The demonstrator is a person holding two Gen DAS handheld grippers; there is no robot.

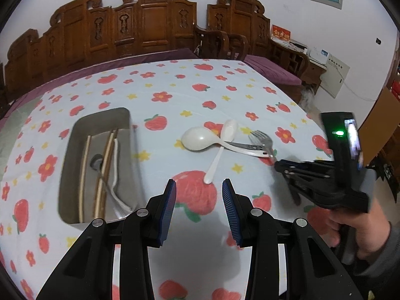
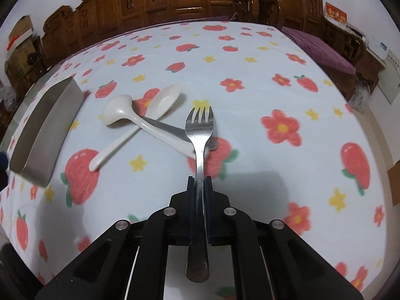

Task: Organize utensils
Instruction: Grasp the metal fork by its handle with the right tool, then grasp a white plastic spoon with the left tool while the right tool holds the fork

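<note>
A steel fork (image 2: 199,130) points away from me, its handle clamped between the pads of my right gripper (image 2: 200,179), which is shut on it. In the left wrist view the right gripper (image 1: 283,168) holds the fork (image 1: 262,140) at the right of the pile. A white ladle (image 1: 197,138) (image 2: 117,110) and a white spoon (image 1: 221,147) (image 2: 166,98) lie crossed on the cloth, with a flat metal utensil (image 1: 242,146) (image 2: 165,128) under them. My left gripper (image 1: 199,182) hangs open over the cloth, empty, near the spoon's handle end.
A metal tray (image 1: 102,117) (image 2: 50,125) at the left holds chopsticks (image 1: 106,165) and other utensils. The strawberry-print tablecloth (image 1: 175,95) covers the table. Carved wooden chairs (image 1: 155,20) stand behind it. A person's hand (image 1: 357,230) grips the right tool.
</note>
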